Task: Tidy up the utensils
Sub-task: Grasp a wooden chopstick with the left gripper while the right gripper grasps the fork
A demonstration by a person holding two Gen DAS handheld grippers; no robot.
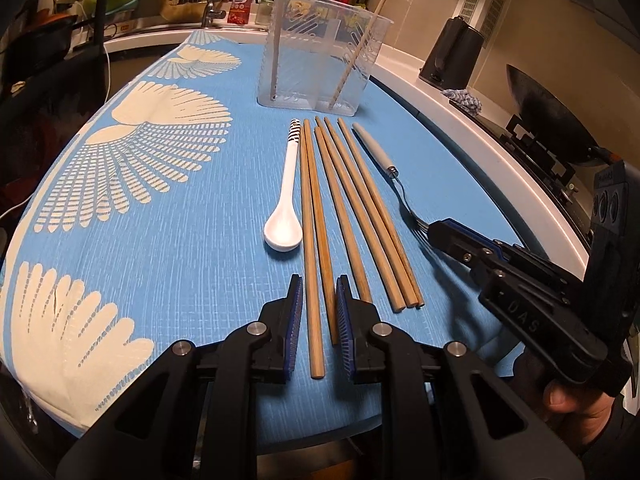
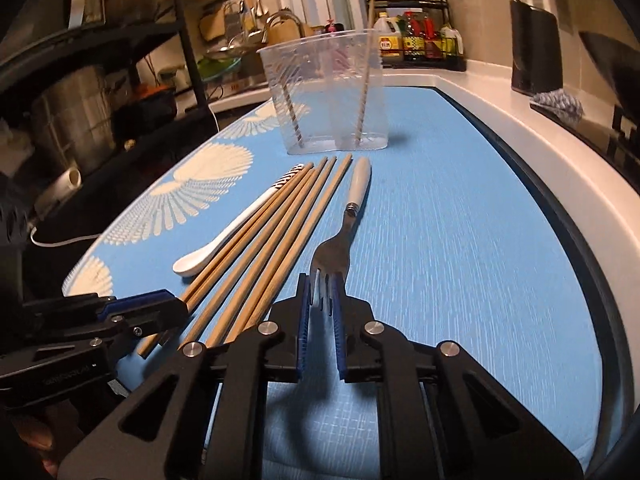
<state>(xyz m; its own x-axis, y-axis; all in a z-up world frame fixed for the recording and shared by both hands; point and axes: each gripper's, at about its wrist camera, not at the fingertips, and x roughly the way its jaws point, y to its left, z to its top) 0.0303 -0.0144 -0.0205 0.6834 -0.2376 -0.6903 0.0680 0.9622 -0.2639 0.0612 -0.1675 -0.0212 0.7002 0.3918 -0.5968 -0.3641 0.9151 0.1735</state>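
A woven blue cloth (image 1: 180,240) with cream fan prints covers the bench. Down its middle lie round wooden chopsticks (image 1: 348,208) in a fanned row, a glossy white ceramic spoon (image 1: 285,216) just left of them, and a steel fork (image 2: 334,248) with a pale handle just right. At the far edge stands a clear plastic holder (image 1: 320,56) with two sticks leaning inside. The left gripper (image 1: 318,320) is narrowed around two chopstick ends, though whether its ribbed blue pads (image 1: 297,320) press them I cannot tell. The right gripper (image 2: 322,296) is clenched on the fork's tines. A black kettle (image 1: 454,56) and wok (image 1: 552,120) sit beyond the right edge.
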